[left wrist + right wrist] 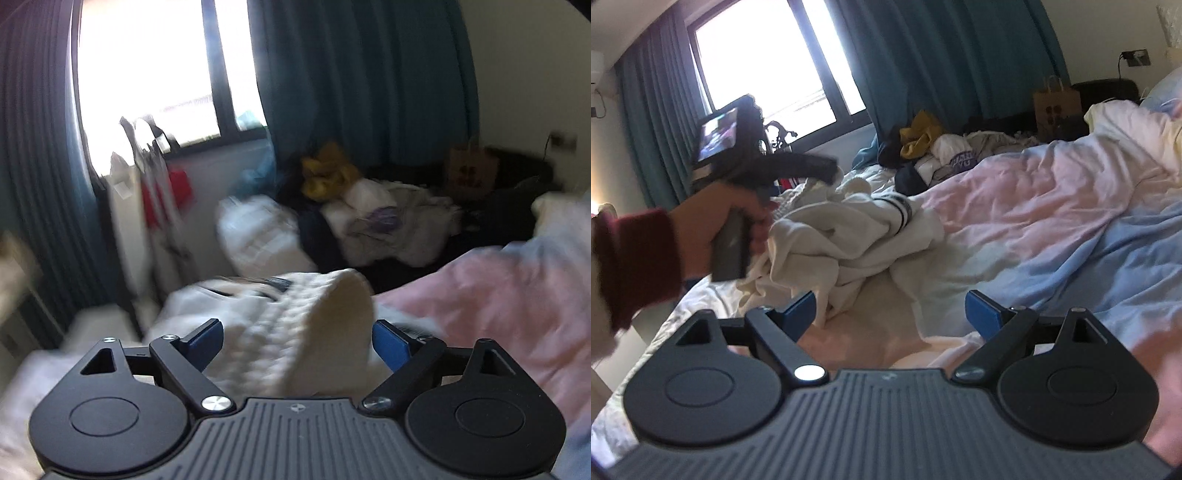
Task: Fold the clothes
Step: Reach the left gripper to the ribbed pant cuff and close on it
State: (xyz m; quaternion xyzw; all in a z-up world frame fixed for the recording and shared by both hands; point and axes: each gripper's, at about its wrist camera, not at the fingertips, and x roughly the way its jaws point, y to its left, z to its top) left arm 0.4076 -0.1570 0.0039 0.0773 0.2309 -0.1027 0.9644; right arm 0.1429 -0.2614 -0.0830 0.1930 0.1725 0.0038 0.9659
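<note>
Left gripper [297, 341]: fingers standing apart, cream sweater [295, 332] bunching between them.
Right gripper [890, 315]: hanging spread, gripping nothing.
Sweater: lying crumpled on the bed [1052, 221], just ahead of the right gripper.

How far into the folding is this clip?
Barely started. Nothing looks folded: the cream-white knit garment with dark stripes lies crumpled on the pink and blue duvet. The left gripper has its ribbed edge between wide-apart jaws; the right gripper hovers open. The heap of mixed clothes looks untouched.
</note>
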